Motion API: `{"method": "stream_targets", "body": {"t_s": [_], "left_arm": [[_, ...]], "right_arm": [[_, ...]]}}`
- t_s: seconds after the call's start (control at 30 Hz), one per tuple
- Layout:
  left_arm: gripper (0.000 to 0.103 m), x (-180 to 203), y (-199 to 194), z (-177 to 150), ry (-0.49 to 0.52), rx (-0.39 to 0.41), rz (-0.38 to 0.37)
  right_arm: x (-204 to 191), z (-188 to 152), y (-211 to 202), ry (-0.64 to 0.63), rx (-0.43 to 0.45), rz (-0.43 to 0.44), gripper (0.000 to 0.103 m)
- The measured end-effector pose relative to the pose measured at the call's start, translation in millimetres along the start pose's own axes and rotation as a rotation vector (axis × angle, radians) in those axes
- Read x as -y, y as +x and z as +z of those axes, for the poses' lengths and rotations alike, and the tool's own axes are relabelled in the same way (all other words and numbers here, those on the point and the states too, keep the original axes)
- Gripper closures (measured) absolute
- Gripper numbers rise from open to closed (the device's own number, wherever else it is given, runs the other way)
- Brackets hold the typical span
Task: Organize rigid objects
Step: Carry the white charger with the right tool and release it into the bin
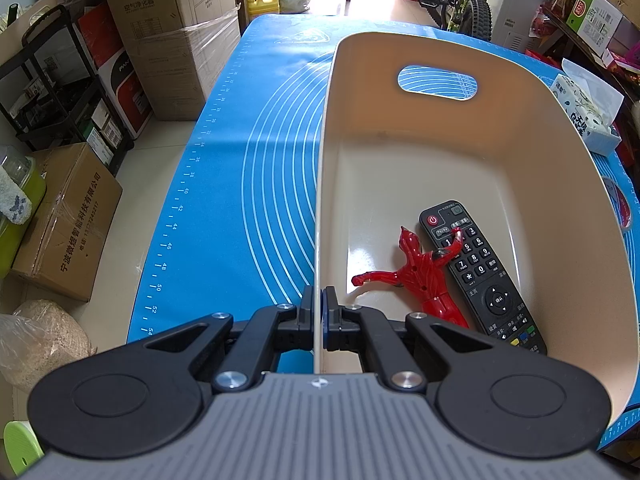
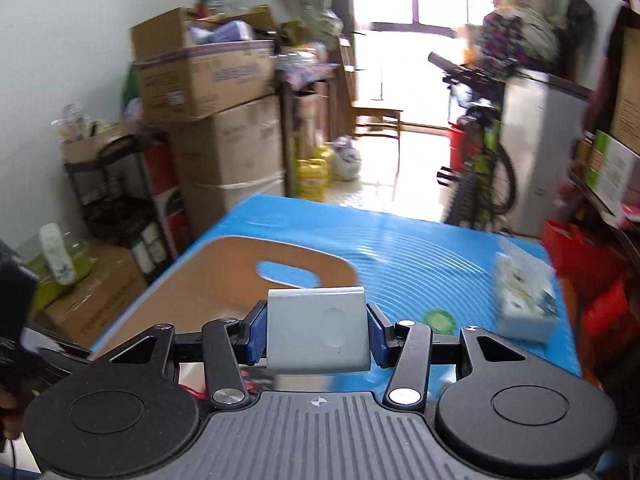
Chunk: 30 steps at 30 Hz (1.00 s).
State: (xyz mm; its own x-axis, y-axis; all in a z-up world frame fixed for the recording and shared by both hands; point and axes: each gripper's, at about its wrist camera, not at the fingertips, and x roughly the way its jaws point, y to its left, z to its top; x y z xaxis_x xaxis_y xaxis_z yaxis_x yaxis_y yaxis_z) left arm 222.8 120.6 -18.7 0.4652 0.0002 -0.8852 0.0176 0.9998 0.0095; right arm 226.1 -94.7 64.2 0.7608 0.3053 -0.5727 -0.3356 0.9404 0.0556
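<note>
Left gripper (image 1: 319, 306): low centre of the left wrist view; fingers nearly together, pinching the thin left wall of the bin between the pads.
Bin (image 1: 532, 148): cream plastic, rounded corners, fills the right half of the left wrist view; oval handle cut-out in the far wall, blue showing through it; seen also at centre left of the right wrist view (image 2: 224, 276), blurred.
Remote control (image 1: 482, 274): black, lying flat on the bin floor at lower right of the left wrist view, red power button toward the far end.
Red figure (image 1: 416, 270): toy lying on the bin floor just left of the remote, one raised arm resting over the remote's upper buttons, other arm stretched toward the left wall.
Right gripper (image 2: 318, 332): centre of the right wrist view; fingers set wide, blue pads pressed on both sides of a white box.
White box (image 2: 318, 330): pale, roughly square, flat face up, held above the mat near the bin's near edge.
Mat (image 1: 224, 184): blue with white arcs and ruler marks, under the bin.
Tissue pack (image 2: 524, 300): right of the right wrist view, on the mat, well apart from the bin.
Green round patch (image 2: 440, 320): on the mat right of the white box; too blurred to identify.
</note>
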Motion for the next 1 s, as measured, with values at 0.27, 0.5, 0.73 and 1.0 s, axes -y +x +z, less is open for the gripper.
{"method": "stream_targets", "body": {"t_s": [0.27,0.5,0.73,1.0], "left_arm": [[0.099,0,0,0,-0.001,0.0,0.0],[0.099,2,0,0,0.004,0.002,0.0],[0.099,2,-1,-1,0.011,0.005,0.001],[0.099,2,-1,-1,0.012,0.006,0.001]], "right_arm": [[-47,-5,40,-0.064,-0.09,0.086,0.048],[-72,-24,65,-0.121,-0.189,0.101,0.048],[-74,-36,83,-0.133,-0.288,0.083,0.048],[-70,-53,106,-0.114,-0.415,0.049,0.048]]}}
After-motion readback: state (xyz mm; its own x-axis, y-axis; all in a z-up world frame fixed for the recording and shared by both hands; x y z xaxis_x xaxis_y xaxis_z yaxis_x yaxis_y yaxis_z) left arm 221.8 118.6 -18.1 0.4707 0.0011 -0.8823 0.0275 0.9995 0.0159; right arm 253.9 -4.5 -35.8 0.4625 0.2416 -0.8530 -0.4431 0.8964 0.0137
